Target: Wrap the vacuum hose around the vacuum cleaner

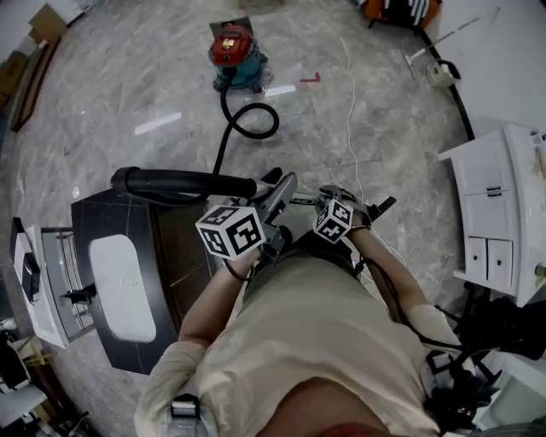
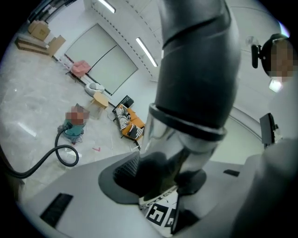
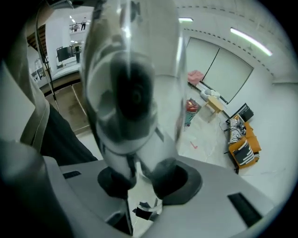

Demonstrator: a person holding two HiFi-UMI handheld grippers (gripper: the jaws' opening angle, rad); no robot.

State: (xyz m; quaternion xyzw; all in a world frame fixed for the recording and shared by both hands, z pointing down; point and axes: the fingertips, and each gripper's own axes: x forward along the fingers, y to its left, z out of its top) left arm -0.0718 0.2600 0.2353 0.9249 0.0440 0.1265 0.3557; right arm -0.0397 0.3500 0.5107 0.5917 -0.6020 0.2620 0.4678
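Note:
The vacuum cleaner [image 1: 235,49], red on top with a teal body, stands far off on the marble floor. Its black hose [image 1: 249,121] makes a loop in front of it and runs toward me. The hose ends in a thick black tube [image 1: 179,183] with a metal section, held level in front of my body. My left gripper [image 1: 275,198] is shut on that tube [image 2: 195,74] where black meets metal. My right gripper [image 1: 331,198] sits just to the right; its pads press the shiny tube end [image 3: 132,93], which is blurred in its own view.
A dark cabinet [image 1: 102,222] with a white basin stands at my left, under the tube. A white drawer unit [image 1: 495,205] is at the right. A thin white cable [image 1: 350,102] trails across the floor. An orange seat [image 1: 401,8] stands at the far wall.

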